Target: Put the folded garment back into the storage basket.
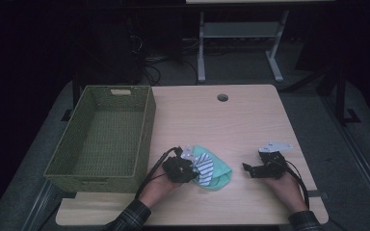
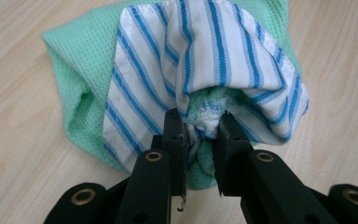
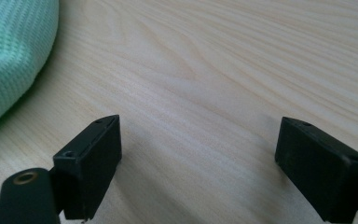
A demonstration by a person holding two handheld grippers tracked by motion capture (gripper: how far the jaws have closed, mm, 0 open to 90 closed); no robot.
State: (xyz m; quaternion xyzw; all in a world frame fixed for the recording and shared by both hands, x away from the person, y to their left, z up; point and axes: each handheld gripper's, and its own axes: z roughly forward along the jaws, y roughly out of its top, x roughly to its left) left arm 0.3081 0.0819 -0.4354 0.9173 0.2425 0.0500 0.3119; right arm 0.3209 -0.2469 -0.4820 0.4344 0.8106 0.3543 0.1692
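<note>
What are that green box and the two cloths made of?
The basket looks like woven wicker or paper cord, matte, with a visible weave. The green cloth seems a soft waffle-knit fabric, dimpled all over. The striped cloth looks like thin smooth cotton, with hemmed edges.

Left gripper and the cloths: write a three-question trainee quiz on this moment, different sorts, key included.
1. True or false: the left gripper is closed on bunched cloth.
2. Multiple choice: the green woven basket stands A) at the table's left edge, B) at its right edge, C) on the floor.
3. Fill in: the right gripper has its jaws ____, with bare table between them.

Key: 1 true, it pinches the striped cloth with the green cloth; 2 A; 3 open.
</note>
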